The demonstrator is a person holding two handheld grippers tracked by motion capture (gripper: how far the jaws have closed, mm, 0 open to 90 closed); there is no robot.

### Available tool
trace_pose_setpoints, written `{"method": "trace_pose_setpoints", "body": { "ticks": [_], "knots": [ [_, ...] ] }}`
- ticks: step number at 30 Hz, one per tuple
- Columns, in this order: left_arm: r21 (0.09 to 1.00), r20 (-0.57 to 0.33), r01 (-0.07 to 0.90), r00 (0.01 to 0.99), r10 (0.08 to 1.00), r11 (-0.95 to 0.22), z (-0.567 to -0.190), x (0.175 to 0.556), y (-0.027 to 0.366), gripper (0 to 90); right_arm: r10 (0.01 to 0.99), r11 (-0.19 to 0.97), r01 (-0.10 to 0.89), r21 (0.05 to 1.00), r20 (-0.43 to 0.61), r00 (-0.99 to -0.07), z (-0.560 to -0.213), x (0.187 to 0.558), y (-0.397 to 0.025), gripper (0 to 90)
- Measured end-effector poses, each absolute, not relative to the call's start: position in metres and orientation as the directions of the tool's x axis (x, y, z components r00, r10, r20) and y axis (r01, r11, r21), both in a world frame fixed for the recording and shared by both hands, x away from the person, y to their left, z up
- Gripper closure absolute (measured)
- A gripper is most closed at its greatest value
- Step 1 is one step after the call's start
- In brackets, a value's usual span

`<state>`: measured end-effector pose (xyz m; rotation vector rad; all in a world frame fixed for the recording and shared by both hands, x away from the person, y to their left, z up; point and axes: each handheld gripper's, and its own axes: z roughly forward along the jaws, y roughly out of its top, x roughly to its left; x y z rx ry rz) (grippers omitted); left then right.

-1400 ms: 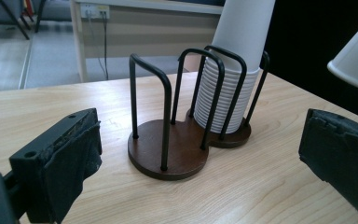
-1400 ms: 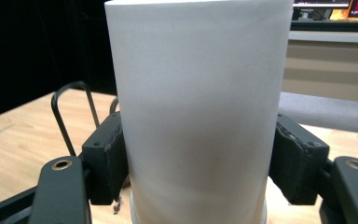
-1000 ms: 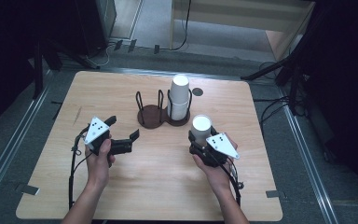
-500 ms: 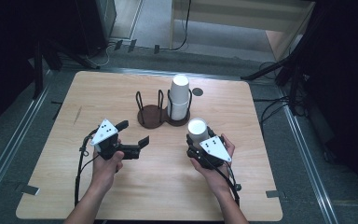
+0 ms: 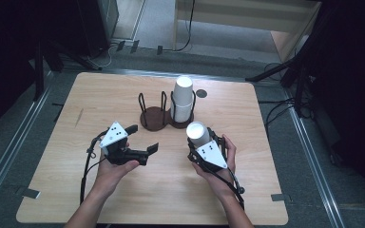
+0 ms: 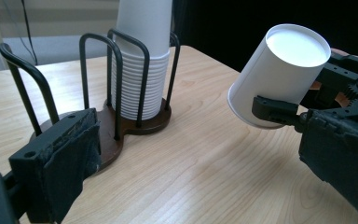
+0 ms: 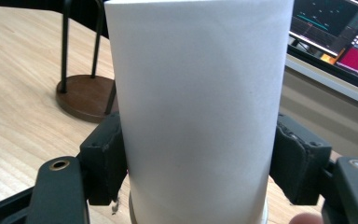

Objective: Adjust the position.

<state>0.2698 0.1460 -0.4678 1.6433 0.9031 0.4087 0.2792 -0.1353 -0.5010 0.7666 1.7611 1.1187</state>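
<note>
The right hand-held gripper (image 5: 200, 143) clamps a cup (image 5: 197, 134) bottom-up, tilted above the tabletop (image 5: 266, 190) just in front of the holder (image 5: 155, 118), while the left hand-held gripper (image 5: 141, 140), jaws apart and empty, faces it from beside.

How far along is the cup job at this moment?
Done: one cup is off the stack and clamped upside down in the right claw, clear of the table. In hand: the left claw is open, empty, pointing toward it. Left: likely a handover or setting the cup down; the holder's other ring is empty.
</note>
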Motion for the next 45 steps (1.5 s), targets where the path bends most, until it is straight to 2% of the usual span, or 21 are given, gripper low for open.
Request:
{"method": "trace_pose_setpoints", "body": {
  "ticks": [2, 4, 6, 19, 28, 36, 45],
  "knots": [
    [0.937, -0.198, 0.347, 0.644, 0.739, -0.052, -0.468, 0.271, 0.144, 0.0, 0.823, 0.432, 0.022, 0.902, -0.384, -0.419, -0.501, 0.278, -0.134, 28.6],
    [0.936, -0.196, 0.348, 0.644, 0.740, -0.055, -0.468, 0.271, 0.144, 4.8, 0.819, 0.438, 0.017, 0.899, -0.392, -0.418, -0.501, 0.277, -0.133, 28.6],
    [0.935, -0.198, 0.349, 0.650, 0.734, -0.057, -0.468, 0.270, 0.142, 5.6, 0.817, 0.447, 0.009, 0.895, -0.404, -0.411, -0.500, 0.276, -0.133, 28.6],
    [0.933, -0.189, 0.346, 0.695, 0.694, -0.093, -0.466, 0.267, 0.133, 5.7, 0.755, 0.542, -0.070, 0.838, -0.522, -0.396, -0.502, 0.270, -0.122, 28.9],
    [0.930, -0.186, 0.348, 0.724, 0.665, -0.119, -0.466, 0.265, 0.126, 7.7, 0.665, 0.636, -0.158, 0.755, -0.640, -0.384, -0.508, 0.262, -0.109, 28.9],
    [0.931, -0.193, 0.346, 0.735, 0.650, -0.115, -0.466, 0.264, 0.122, 13.5, 0.628, 0.671, -0.191, 0.717, -0.686, -0.368, -0.511, 0.258, -0.103, 29.0],
    [0.928, -0.188, 0.344, 0.760, 0.622, -0.141, -0.466, 0.263, 0.114, 14.3, 0.591, 0.697, -0.223, 0.681, -0.722, -0.359, -0.514, 0.256, -0.098, 29.1]
  ]
}}
